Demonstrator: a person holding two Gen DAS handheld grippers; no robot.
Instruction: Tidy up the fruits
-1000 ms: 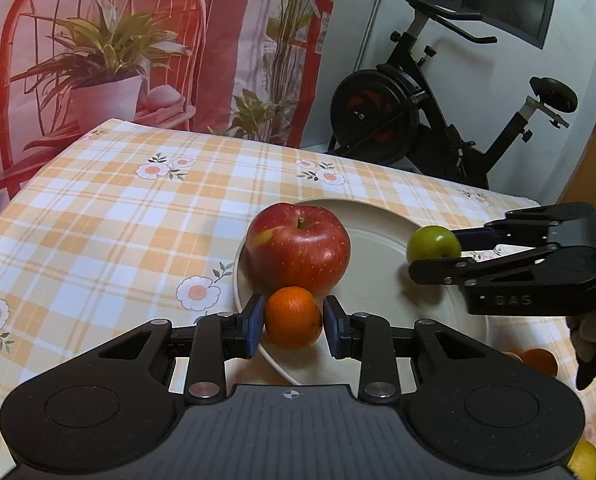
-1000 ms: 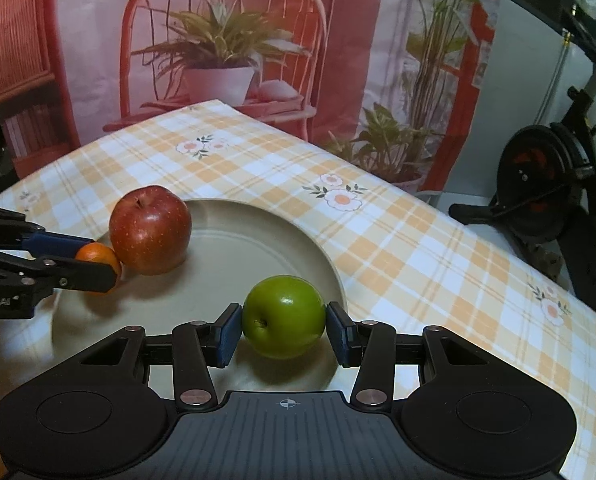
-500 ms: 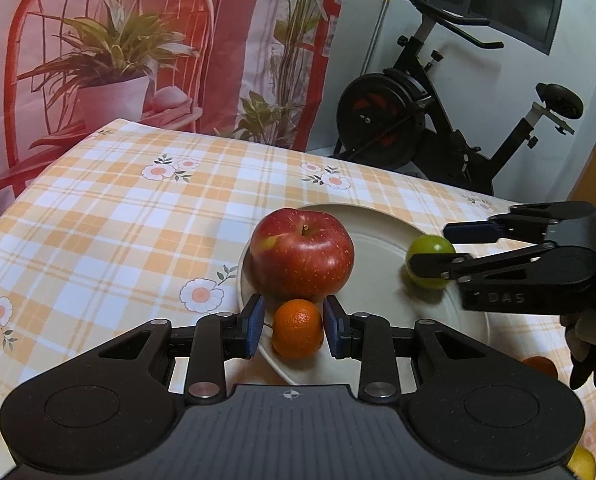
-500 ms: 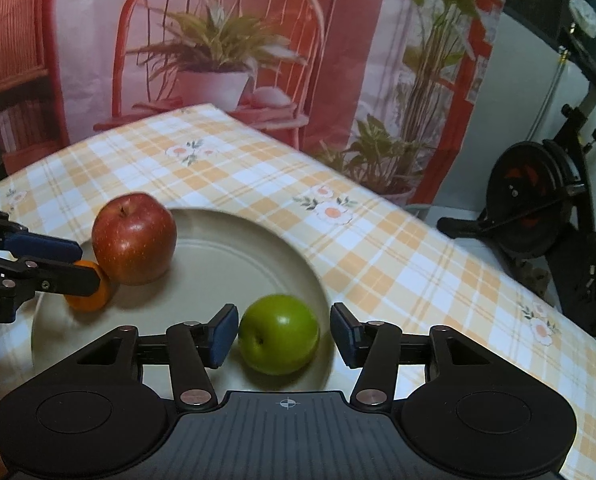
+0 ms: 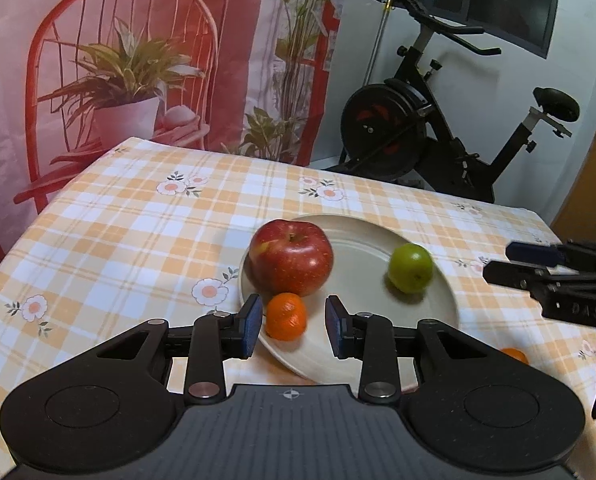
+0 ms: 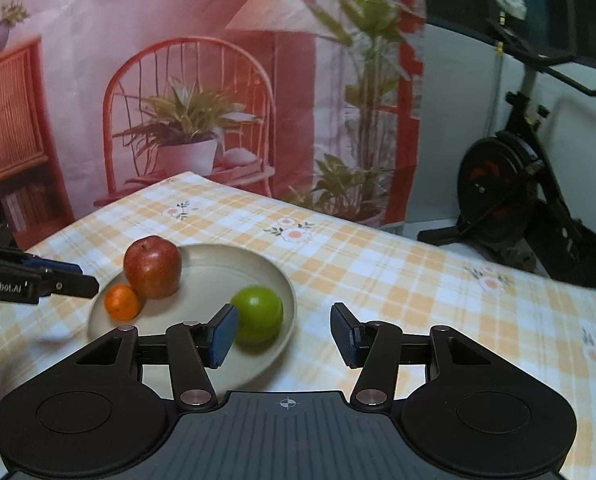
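Observation:
A beige plate (image 5: 362, 248) holds a red apple (image 5: 291, 257), a small orange (image 5: 286, 316) and a green apple (image 5: 411, 268). My left gripper (image 5: 294, 330) is open and empty, its pads just behind and either side of the orange, not touching it. My right gripper (image 6: 284, 336) is open and empty, drawn back to the right of the green apple (image 6: 258, 314). The red apple (image 6: 153, 267), the orange (image 6: 122, 301) and the plate (image 6: 218, 264) also show in the right wrist view.
The table has an orange checked cloth (image 5: 138, 216). Another small orange (image 5: 516, 355) lies on the cloth right of the plate. An exercise bike (image 5: 438, 128) stands beyond the table's far edge. A printed backdrop (image 5: 118, 60) hangs behind.
Both grippers opened and let go of their fruit. The orange and the green apple now rest on the plate. Both grippers pulled back, the right one also shifting right.

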